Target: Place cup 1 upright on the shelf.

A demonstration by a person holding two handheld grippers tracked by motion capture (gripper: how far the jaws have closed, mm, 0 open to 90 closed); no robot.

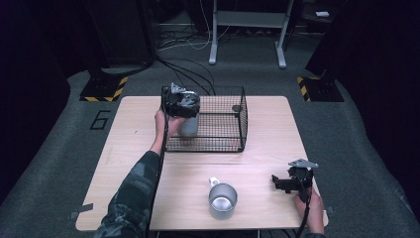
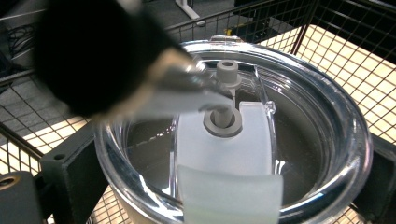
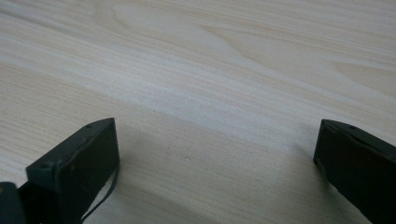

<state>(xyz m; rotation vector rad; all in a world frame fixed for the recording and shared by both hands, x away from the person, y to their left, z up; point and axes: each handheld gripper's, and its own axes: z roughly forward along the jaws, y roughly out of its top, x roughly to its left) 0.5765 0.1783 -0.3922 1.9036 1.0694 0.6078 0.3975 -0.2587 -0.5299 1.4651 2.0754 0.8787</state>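
While the left tool point(image 1: 182, 105) pinches the lidded tumbler point(image 1: 188, 125) inside the basket point(image 1: 242, 117), the right tool point(image 1: 292, 181) rests spread.

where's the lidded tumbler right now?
In the high view the lidded tumbler sits inside the wire basket at its left end, gripped by the left gripper, far from the open metal cup.

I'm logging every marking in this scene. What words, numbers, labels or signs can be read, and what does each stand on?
"6": a dark numeral on the grey floor left of the table.
Yellow-and-black hazard stripes, no words, on the stand bases.
None readable on the tumbler's clear lid, the metal mug or the wire basket.
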